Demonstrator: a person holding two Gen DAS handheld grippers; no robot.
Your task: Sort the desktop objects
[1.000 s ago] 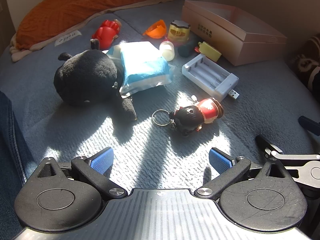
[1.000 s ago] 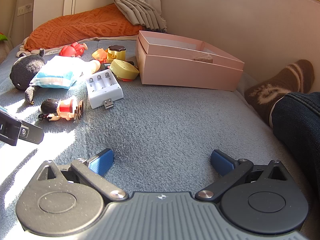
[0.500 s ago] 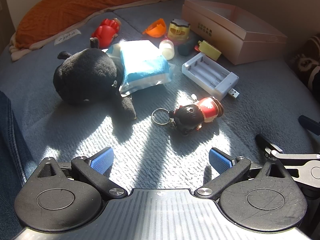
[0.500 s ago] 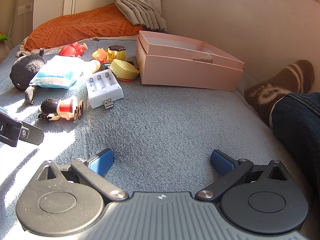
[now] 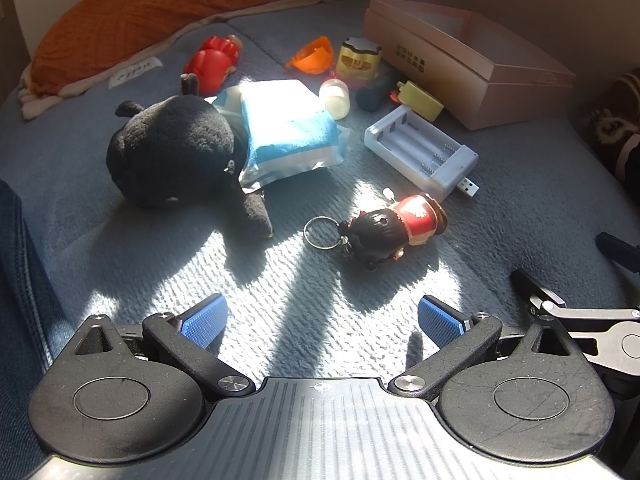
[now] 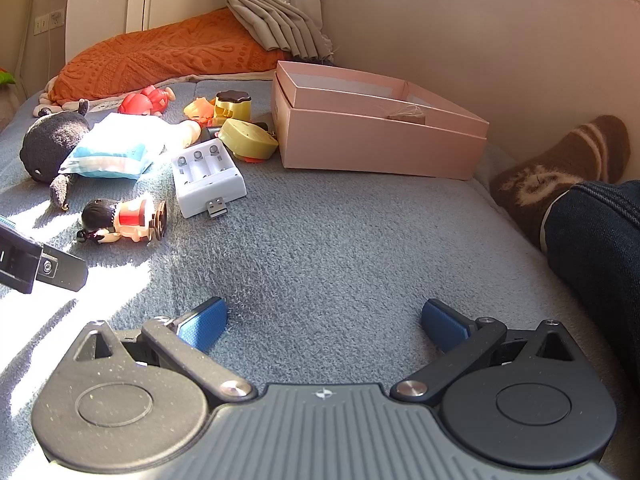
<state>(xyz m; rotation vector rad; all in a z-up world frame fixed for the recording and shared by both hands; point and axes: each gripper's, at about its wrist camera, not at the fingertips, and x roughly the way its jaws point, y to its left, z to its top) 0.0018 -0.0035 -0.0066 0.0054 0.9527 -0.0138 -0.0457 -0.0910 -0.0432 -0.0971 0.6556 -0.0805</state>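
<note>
Loose objects lie on a grey blanket (image 5: pixel 520 200): a black plush (image 5: pixel 172 156), a blue-white tissue pack (image 5: pixel 286 128), a doll keychain (image 5: pixel 394 226), a white battery charger (image 5: pixel 422 152), a red figure (image 5: pixel 212 62), an orange toy (image 5: pixel 314 56) and a yellow cup toy (image 5: pixel 358 60). An open pink box (image 6: pixel 376 124) stands at the back right. My left gripper (image 5: pixel 320 322) is open and empty, just short of the keychain. My right gripper (image 6: pixel 324 322) is open and empty over bare blanket; the charger (image 6: pixel 208 176) and keychain (image 6: pixel 120 220) lie to its far left.
An orange pillow (image 6: pixel 168 60) and a curtain (image 6: pixel 276 4) are at the back. A person's socked foot (image 6: pixel 560 168) and jeans leg (image 6: pixel 596 232) lie at the right. A yellow round toy (image 6: pixel 248 138) sits beside the box. The wall runs behind the box.
The left gripper has shifted very slightly; the scene sits a touch lower in its view. The right gripper and all objects have not moved.
</note>
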